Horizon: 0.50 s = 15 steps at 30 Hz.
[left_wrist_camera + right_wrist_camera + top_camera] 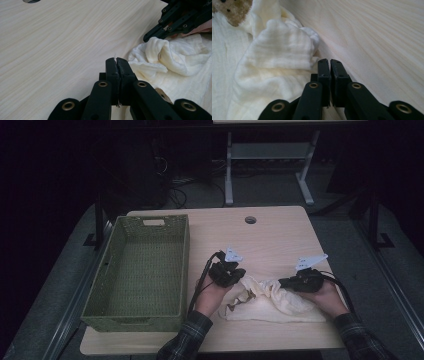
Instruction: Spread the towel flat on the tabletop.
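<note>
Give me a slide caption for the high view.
Two black handheld grippers pinch a crumpled cream cloth beside a green woven basket.

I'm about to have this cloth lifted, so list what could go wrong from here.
1. The left gripper is shut with just a sliver of the cloth's edge between its jaws; that thin hold may slip on lifting.
2. The right gripper is shut beside a fold, and whether it caught fabric cannot be told; it may come up empty.
3. The cloth lies bunched between the grippers, so pulling them apart could drag it across the table rather than spread it.

A light wooden table carries a green basket and a cream cloth
</note>
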### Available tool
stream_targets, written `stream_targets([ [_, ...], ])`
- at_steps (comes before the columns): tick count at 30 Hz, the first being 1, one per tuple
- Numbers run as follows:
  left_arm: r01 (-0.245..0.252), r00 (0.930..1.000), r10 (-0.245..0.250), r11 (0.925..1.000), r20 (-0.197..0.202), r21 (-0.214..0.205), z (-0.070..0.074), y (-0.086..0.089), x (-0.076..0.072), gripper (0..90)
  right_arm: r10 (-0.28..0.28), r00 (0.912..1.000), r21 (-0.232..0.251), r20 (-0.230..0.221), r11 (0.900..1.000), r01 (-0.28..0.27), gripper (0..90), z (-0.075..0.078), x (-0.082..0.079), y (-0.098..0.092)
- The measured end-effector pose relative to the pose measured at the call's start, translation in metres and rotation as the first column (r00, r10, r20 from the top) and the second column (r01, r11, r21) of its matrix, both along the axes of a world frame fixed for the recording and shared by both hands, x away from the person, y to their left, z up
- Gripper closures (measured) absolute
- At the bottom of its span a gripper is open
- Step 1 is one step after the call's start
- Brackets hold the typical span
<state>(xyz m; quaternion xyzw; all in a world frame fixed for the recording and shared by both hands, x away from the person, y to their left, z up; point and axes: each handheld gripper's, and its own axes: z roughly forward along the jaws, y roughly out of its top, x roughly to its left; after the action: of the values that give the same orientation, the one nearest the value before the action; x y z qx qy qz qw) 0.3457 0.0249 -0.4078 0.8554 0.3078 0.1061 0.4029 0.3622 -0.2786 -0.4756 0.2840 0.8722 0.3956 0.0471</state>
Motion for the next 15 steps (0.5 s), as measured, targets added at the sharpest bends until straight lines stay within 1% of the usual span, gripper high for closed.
stream_targets([
  [1,0.0,1.0,0.0,1.0,0.001,0.0,0.0,0.0,0.0,88.2,0.002,0.9999,-0.005,0.011,1.0,-0.002,87.4,0.0,-0.001,0.001],
  [2,-0.004,1.0,0.004,1.0,0.007,-0.006,0.002,0.001,0.0,88.2,-0.003,0.9996,0.0,0.026,1.0,0.003,87.5,0.003,-0.002,-0.001],
  [3,-0.004,1.0,0.004,1.0,0.007,-0.006,0.002,0.001,0.0,88.2,-0.003,0.9996,0.0,0.026,1.0,0.003,87.5,0.003,-0.002,-0.001],
  [4,-0.008,0.9999,0.008,1.0,0.009,-0.005,0.004,0.002,0.0,88.2,-0.017,0.9988,0.019,0.045,0.9997,0.017,87.5,0.009,-0.002,-0.004],
  [5,-0.008,0.9999,0.008,1.0,0.009,-0.005,0.004,0.002,0.0,88.2,-0.017,0.9988,0.019,0.045,0.9997,0.017,87.5,0.009,-0.002,-0.004],
  [6,-0.013,0.9998,0.013,0.9999,0.015,-0.003,0.006,0.002,0.002,88.2,-0.027,0.9976,0.039,0.064,0.999,0.025,87.5,0.016,-0.002,-0.007],
  [7,-0.017,0.9997,0.017,0.9998,0.018,-0.01,0.007,0.003,0.003,88.2,-0.033,0.9967,0.043,0.075,0.9986,0.03,87.5,0.019,-0.001,-0.01],
  [8,-0.017,0.9997,0.017,0.9998,0.018,-0.01,0.007,0.003,0.003,88.2,-0.033,0.9967,0.043,0.075,0.9986,0.03,87.5,0.019,-0.001,-0.01],
  [9,-0.021,0.9995,0.021,0.9997,0.021,-0.01,0.009,0.003,0.004,88.2,-0.037,0.9958,0.046,0.083,0.9984,0.034,87.4,0.022,0.001,-0.013],
  [10,-0.035,0.999,0.036,0.9993,0.027,-0.013,0.013,0.005,0.007,88.2,-0.06,0.994,0.067,0.091,0.9963,0.054,87.4,0.027,0.007,-0.021],
  [12,-0.045,0.9983,0.046,0.9988,0.037,-0.019,0.015,0.008,0.012,88.2,-0.075,0.9927,0.081,0.095,0.9945,0.067,87.4,0.031,0.012,-0.027],
  [14,-0.064,0.9972,0.065,0.9976,0.037,-0.027,0.018,0.01,0.017,88.3,-0.087,0.9912,0.089,0.1,0.993,0.078,87.4,0.035,0.018,-0.033],
  [15,-0.064,0.9972,0.065,0.9976,0.037,-0.027,0.018,0.01,0.017,88.3,-0.087,0.9912,0.089,0.1,0.993,0.078,87.4,0.035,0.018,-0.033],
])
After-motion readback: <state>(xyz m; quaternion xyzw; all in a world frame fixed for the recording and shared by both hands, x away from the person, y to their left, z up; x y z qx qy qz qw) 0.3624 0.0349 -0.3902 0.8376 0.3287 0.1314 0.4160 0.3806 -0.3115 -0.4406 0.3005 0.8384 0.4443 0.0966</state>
